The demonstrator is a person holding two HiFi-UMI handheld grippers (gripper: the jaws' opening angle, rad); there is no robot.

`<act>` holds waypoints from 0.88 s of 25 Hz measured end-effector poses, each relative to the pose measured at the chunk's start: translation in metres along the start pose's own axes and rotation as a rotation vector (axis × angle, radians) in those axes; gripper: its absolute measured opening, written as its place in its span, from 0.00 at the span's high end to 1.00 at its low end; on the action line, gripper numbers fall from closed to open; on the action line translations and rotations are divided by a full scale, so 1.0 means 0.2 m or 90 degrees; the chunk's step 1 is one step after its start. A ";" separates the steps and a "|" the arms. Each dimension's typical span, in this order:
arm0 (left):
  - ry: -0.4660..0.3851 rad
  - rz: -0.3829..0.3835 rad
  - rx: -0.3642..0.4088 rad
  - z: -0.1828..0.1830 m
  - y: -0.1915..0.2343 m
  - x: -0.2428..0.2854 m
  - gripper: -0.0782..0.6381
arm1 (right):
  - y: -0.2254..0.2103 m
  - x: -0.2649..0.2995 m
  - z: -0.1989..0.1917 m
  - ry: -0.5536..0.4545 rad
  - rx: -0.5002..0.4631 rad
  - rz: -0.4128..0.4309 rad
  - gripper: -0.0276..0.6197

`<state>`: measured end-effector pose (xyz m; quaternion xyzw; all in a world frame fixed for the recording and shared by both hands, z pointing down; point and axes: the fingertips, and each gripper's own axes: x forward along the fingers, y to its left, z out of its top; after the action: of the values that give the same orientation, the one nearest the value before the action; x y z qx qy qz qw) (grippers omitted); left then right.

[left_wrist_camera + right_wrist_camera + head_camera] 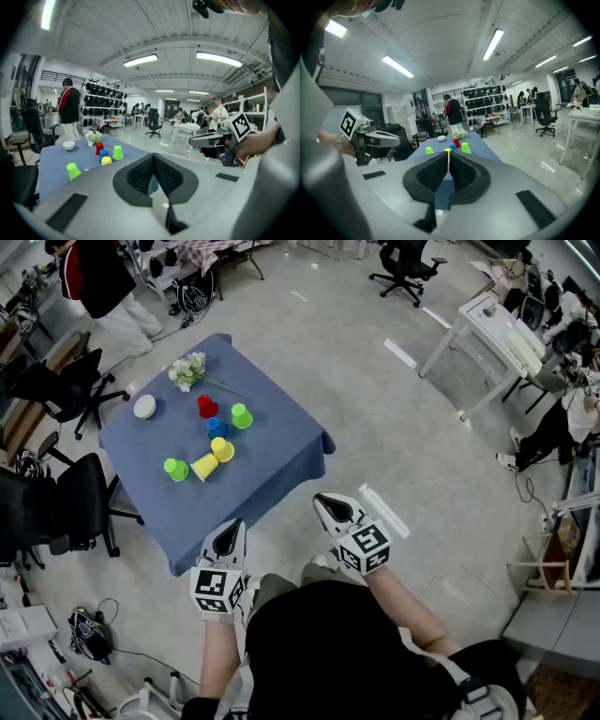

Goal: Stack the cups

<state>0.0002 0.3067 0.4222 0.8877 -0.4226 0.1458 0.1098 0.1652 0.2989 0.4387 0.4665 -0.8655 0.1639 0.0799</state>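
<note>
Several plastic cups stand on the blue-clothed table [272, 465]: a red cup [207, 407], a blue cup [217, 427], two green cups [241, 415] [175, 469], an upright yellow cup [222, 448] and a yellow cup lying on its side [204, 467]. My left gripper [228, 538] and right gripper [333, 510] hover over the floor just short of the table's near edge. Both are shut and hold nothing. In the left gripper view the shut left gripper [153, 157] points past the cups, with the green cup [72, 170] nearest. The right gripper [448, 161] faces the cups, the red cup [456, 143] among them.
A white bowl [144, 407] and a bunch of flowers [190, 371] lie at the table's far side. Black office chairs [70, 502] stand left of the table. A person [103, 282] stands beyond it. A white desk [487, 329] is at the right.
</note>
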 end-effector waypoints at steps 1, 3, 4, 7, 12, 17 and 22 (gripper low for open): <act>0.002 -0.001 -0.002 0.00 -0.02 0.02 0.88 | -0.02 -0.01 0.00 -0.001 0.000 0.002 0.92; 0.005 -0.001 -0.007 0.00 -0.08 0.06 0.88 | -0.08 -0.05 -0.01 -0.002 0.002 0.005 0.92; 0.006 0.000 -0.011 0.00 -0.10 0.07 0.88 | -0.10 -0.06 -0.02 -0.003 0.003 0.007 0.92; 0.011 0.008 -0.017 0.02 -0.16 0.12 0.88 | -0.17 -0.11 -0.03 -0.006 0.011 0.014 0.92; 0.030 0.041 0.001 0.04 -0.19 0.19 0.88 | -0.28 -0.13 -0.03 -0.030 0.047 0.028 0.92; 0.048 0.056 -0.011 0.00 -0.10 0.26 0.88 | -0.32 -0.04 -0.03 -0.022 0.050 0.038 0.92; 0.055 0.051 -0.036 -0.03 0.08 0.41 0.88 | -0.40 0.15 -0.01 0.003 0.033 0.034 0.92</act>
<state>0.0360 0.2404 0.4568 0.8593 -0.4568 0.1766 0.1473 0.2140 0.2352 0.4661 0.4448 -0.8729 0.1896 0.0657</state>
